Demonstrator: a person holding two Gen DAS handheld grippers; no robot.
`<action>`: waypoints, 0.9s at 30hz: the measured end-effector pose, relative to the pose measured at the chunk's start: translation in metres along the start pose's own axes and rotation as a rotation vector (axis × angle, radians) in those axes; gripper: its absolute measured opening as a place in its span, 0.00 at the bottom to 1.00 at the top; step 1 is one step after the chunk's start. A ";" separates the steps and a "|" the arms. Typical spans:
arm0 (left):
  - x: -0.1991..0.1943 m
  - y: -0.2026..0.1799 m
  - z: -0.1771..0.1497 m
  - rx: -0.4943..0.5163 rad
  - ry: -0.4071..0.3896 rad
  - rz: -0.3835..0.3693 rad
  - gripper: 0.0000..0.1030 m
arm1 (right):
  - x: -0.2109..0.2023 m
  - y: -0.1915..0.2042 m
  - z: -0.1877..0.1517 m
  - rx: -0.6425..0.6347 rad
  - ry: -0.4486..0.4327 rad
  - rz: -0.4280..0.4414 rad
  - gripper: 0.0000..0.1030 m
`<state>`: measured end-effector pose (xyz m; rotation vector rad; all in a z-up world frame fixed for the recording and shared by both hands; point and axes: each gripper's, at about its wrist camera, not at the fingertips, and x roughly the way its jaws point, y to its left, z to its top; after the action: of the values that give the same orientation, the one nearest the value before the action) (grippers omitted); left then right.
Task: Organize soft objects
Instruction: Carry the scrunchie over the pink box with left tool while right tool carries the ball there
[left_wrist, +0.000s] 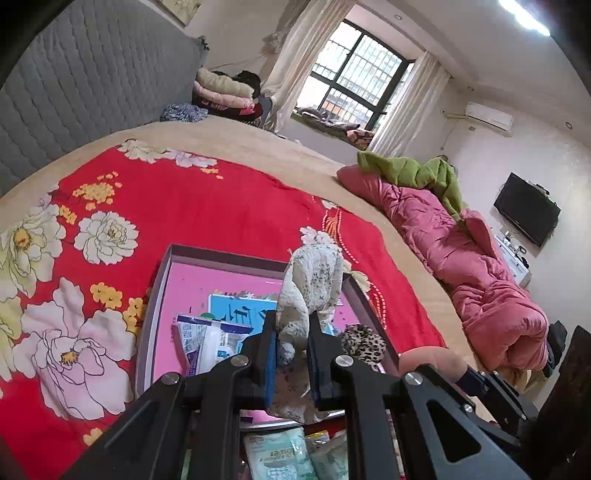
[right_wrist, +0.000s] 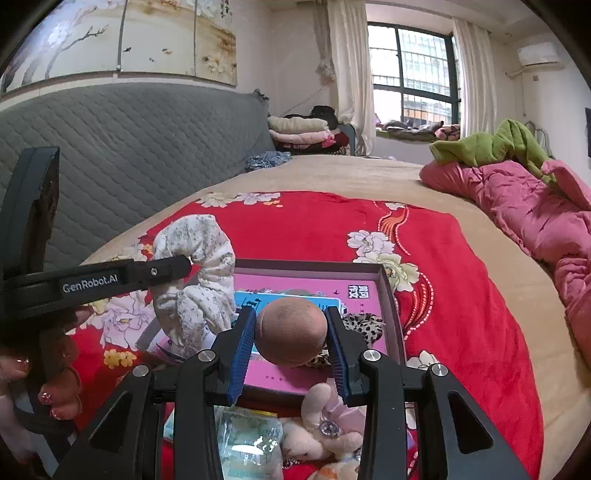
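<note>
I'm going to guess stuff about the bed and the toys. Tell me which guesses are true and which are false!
1. The left hand-held gripper holds a white flowery scrunchie. True.
2. The right hand-held gripper is empty. False: it is shut on a brown ball.
3. The box is pink inside. True.
4. The leopard scrunchie lies on the floor. False: it lies in the box.
5. The flowery blanket under the box is blue. False: it is red.
</note>
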<state>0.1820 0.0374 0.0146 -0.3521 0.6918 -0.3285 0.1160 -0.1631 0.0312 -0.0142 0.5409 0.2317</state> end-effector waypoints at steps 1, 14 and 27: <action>0.002 0.002 -0.001 -0.004 0.004 0.001 0.14 | 0.003 0.000 0.000 -0.001 0.006 -0.001 0.38; 0.042 0.016 -0.021 -0.021 0.099 0.008 0.14 | 0.055 0.017 -0.013 -0.079 0.154 -0.032 0.38; 0.056 0.021 -0.030 0.011 0.190 0.044 0.14 | 0.095 0.019 -0.028 -0.123 0.288 -0.037 0.38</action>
<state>0.2060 0.0274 -0.0472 -0.2969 0.8830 -0.3260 0.1763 -0.1259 -0.0404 -0.1791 0.8117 0.2284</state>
